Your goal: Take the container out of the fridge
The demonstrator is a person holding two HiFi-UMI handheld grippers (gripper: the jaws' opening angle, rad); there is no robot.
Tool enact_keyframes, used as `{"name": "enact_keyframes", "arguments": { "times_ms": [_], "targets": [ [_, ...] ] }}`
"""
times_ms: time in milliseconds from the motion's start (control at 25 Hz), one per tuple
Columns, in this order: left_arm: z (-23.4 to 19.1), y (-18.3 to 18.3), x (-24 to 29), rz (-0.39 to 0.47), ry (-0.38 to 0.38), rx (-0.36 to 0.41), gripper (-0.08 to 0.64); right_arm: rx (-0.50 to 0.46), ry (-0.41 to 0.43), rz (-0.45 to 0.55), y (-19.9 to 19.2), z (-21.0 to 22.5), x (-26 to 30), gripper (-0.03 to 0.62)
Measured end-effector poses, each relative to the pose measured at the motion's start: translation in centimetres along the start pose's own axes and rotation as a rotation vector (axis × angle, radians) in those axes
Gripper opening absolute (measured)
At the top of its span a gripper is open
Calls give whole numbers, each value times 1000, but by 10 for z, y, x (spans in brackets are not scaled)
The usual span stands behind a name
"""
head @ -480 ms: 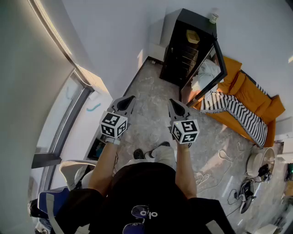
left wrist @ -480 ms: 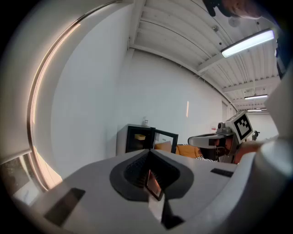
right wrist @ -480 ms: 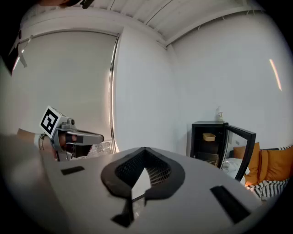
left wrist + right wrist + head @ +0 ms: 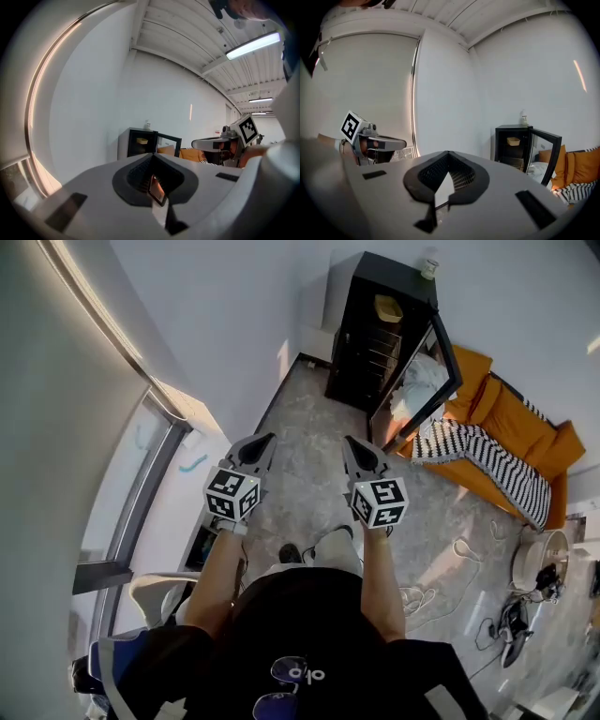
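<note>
A black fridge (image 4: 373, 334) stands against the far wall with its glass door (image 4: 419, 381) swung open to the right. On its top shelf sits a yellow container (image 4: 388, 307), which also shows in the left gripper view (image 4: 142, 140) and the right gripper view (image 4: 513, 141). Both grippers are held side by side at chest height, far short of the fridge and pointing toward it. My left gripper (image 4: 264, 441) is shut and empty. My right gripper (image 4: 351, 442) is shut and empty too.
A small bottle (image 4: 429, 265) stands on top of the fridge. An orange sofa (image 4: 511, 418) with a striped blanket (image 4: 487, 465) lies right of the fridge. Cables (image 4: 450, 582) trail over the marble floor at right. A window wall (image 4: 141, 484) runs along the left, with a chair (image 4: 150, 596) below it.
The head view has shifted a little and the person's foot has moved on the floor. Both grippers keep the same pose, shut.
</note>
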State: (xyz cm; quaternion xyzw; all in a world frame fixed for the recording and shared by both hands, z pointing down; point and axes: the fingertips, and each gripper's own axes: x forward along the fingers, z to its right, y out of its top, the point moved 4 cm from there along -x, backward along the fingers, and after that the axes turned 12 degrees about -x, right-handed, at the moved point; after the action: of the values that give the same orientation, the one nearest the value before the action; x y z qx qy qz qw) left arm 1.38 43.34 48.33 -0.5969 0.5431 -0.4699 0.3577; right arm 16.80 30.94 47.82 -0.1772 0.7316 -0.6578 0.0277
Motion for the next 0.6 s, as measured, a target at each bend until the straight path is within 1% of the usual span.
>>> {"name": "enact_keyframes", "arguments": {
  "times_ms": [200,360,600],
  "targets": [
    [-5,1,14,-4,-7,-4,7,24,-13,-1,-2,11,6,8],
    [-16,3,33,-1,-7,-11,6,33,-17,-8,-7,27,22,8],
    [-39,20,88,-6,-24,-1,6,45,-40,-8,-7,72,66,8]
  ]
}}
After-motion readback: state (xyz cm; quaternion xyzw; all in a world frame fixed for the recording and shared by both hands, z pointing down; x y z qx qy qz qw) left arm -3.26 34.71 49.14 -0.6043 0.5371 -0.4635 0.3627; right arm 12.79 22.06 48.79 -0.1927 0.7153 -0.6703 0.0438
